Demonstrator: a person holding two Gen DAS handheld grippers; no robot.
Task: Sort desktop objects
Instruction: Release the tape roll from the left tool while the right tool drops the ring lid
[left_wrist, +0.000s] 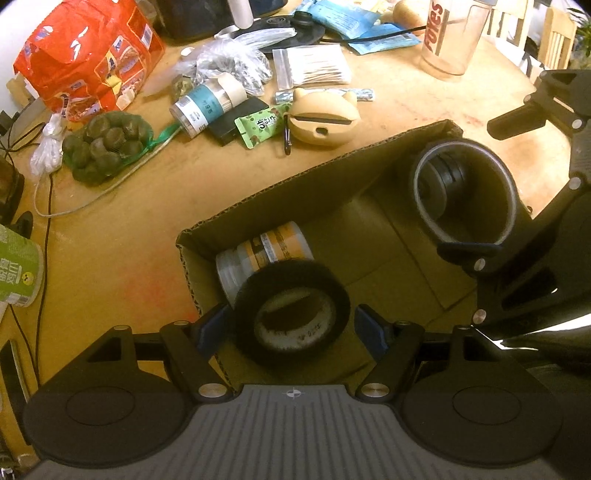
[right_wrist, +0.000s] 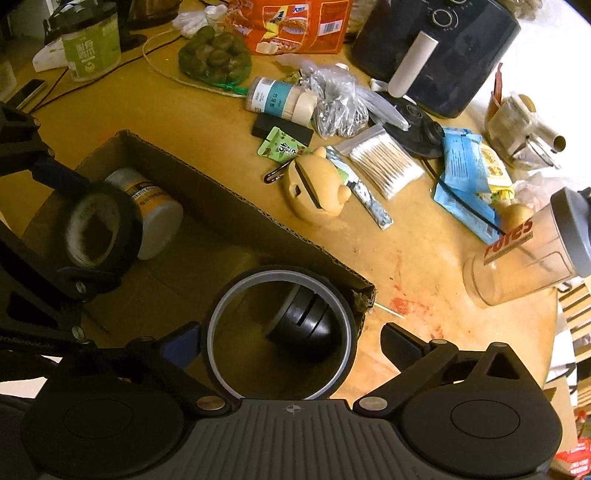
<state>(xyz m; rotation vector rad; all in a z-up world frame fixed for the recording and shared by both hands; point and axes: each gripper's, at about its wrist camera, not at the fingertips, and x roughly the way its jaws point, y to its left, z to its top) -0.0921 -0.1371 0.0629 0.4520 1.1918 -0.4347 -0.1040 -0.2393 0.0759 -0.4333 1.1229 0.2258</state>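
Over the cardboard box on the worktop, both grippers point down. Left gripper has its fingers clamped on a black tape roll, above a white jar lying inside. Right gripper spreads wide around a dark cylindrical container at the box's corner, right finger clear of it.

Right tongs stand spread around a dark cup inside the cardboard box.
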